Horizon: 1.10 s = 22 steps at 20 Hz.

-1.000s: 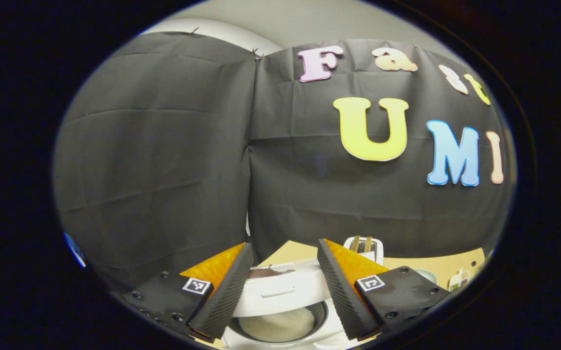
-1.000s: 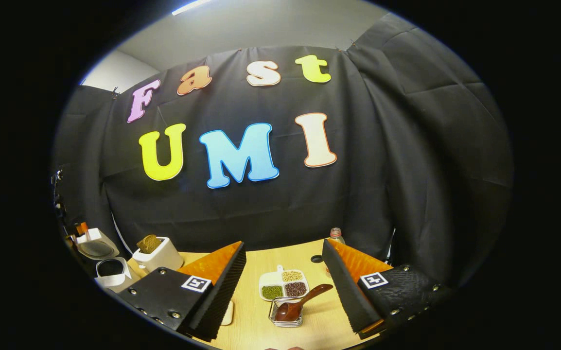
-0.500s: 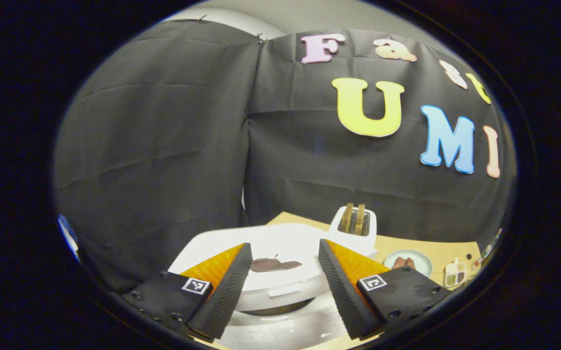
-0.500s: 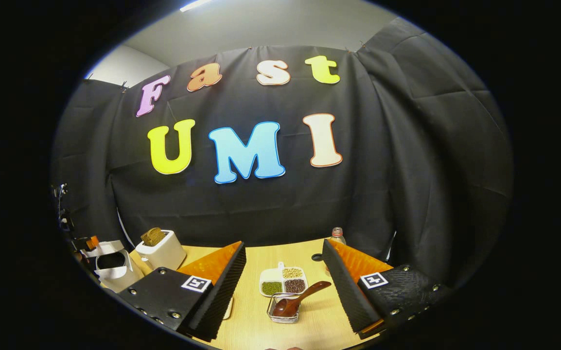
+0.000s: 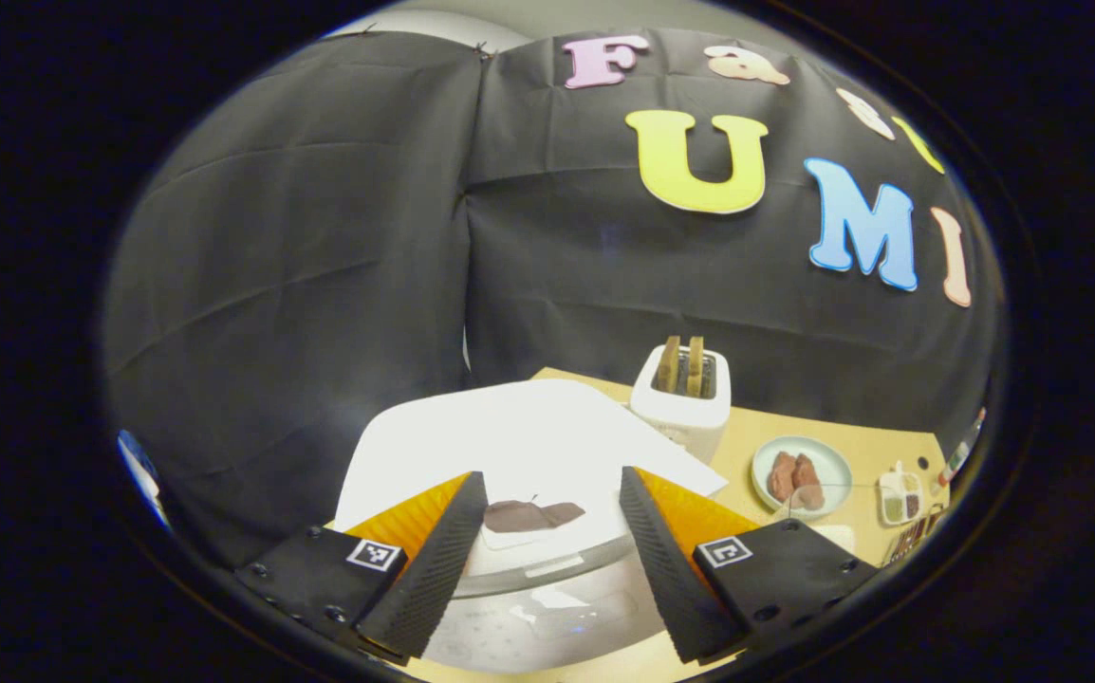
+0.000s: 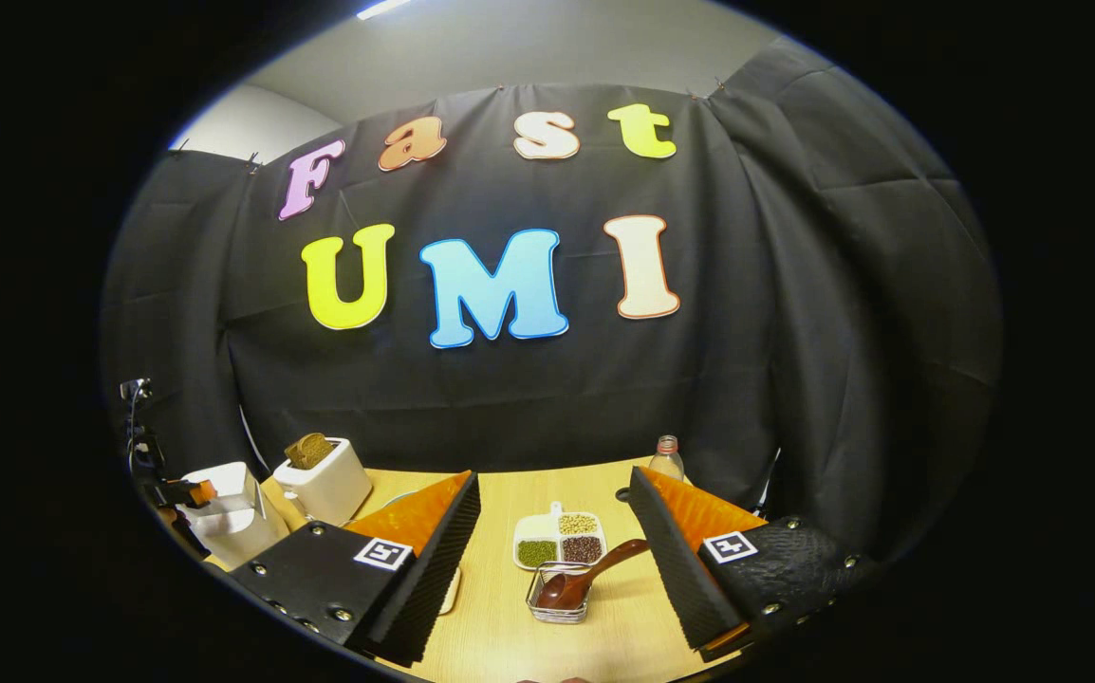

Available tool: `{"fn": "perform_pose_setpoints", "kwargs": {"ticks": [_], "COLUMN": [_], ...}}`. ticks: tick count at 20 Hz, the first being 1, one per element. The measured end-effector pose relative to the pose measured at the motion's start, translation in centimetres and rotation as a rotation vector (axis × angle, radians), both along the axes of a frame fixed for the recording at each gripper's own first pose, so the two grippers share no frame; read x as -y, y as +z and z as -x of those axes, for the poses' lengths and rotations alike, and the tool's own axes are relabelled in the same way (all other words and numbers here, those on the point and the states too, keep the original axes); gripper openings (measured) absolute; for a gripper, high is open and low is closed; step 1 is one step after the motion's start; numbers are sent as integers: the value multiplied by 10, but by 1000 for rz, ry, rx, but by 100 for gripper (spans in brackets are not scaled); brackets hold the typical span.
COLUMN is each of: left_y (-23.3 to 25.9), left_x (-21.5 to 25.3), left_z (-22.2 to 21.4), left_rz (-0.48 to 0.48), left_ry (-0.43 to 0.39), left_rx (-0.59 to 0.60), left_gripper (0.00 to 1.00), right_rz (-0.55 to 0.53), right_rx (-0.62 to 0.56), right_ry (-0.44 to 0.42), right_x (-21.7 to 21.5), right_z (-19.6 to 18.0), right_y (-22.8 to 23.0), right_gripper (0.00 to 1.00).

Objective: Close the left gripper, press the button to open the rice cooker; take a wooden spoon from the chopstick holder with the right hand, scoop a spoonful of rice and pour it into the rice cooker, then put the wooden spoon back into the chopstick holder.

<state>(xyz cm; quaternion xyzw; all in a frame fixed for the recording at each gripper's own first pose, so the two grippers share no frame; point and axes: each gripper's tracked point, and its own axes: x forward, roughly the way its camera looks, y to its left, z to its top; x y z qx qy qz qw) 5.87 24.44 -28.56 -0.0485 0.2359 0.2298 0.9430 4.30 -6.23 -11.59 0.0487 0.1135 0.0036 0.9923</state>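
In the left gripper view, the left tool (image 5: 543, 560) hangs over the white rice cooker (image 5: 519, 446), its two ribbed, wedge-shaped fingers spread apart with nothing between them. The cooker's lid is a smooth, glossy, rounded slab; a dark brown mark sits on its top between the fingers, and a grey rim curves below it. Behind the cooker stands a boxy white toaster (image 5: 682, 403) with two brown slices upright in its slots. To the right of it, a pale round plate (image 5: 801, 463) carries reddish pieces.

In the right gripper view, the right tool (image 6: 555, 560) is likewise spread wide and holds nothing. Between its fingers, on the pale wood-grain counter (image 6: 500, 626), sits the chopstick holder (image 6: 558, 604), a small wire-framed basket with clear walls. The wooden spoon (image 6: 585, 576) rests in it, its dark, glossy, oval bowl down in the basket and the slim handle slanting up to the right. Just behind lies a white divided dish (image 6: 559, 541) with green, beige and dark brown grains in separate compartments. A small clear bottle (image 6: 667, 459) stands near the cloth wall. At far left the rice cooker and toaster appear again.
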Motion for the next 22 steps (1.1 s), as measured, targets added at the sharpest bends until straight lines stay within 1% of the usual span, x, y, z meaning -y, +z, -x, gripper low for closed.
{"fn": "perform_pose_setpoints", "kwargs": {"ticks": [2, 3, 4, 8, 9, 10, 12, 15, 17, 18, 19, 22], "left_y": [-6, -9, -13, -21, -24, -25, -23, -19, -13, -4, 7, 76], "left_x": [-2, 1, 2, 2, 2, 2, 2, 2, 2, 1, 1, 28], "left_z": [2, 3, 4, 6, 5, 6, 8, 6, 6, 6, 5, 4], "left_rz": [6, 7, 5, 13, 15, 23, 38, 21, 28, 15, -7, -74], "left_ry": [-9, -15, -22, -28, -24, -20, -10, -32, -47, -47, -55, -138], "left_rx": [-15, -25, -35, -65, -74, -88, -93, -73, -54, -34, -7, 126], "left_gripper": [98, 95, 98, 98, 96, 98, 99, 100, 98, 98, 100, 94], "right_rz": [-3, -4, -6, -9, -10, -11, -14, -22, -17, -13, -6, 15], "right_rx": [-7, -8, -11, -21, -25, -28, -33, -29, -25, -21, -16, 18], "right_ry": [7, 10, 14, 19, 21, 22, 27, 31, 34, 36, 38, 63], "right_x": [-2, -3, -4, -7, -8, -9, -12, -15, -17, -17, -18, -31], "right_z": [0, 0, 0, 4, 4, 5, 7, 9, 10, 10, 10, 12], "right_y": [-3, -4, -5, -10, -11, -13, -16, -13, -10, -8, -4, 12], "right_gripper": [96, 96, 96, 96, 96, 96, 96, 96, 96, 96, 96, 96]}}
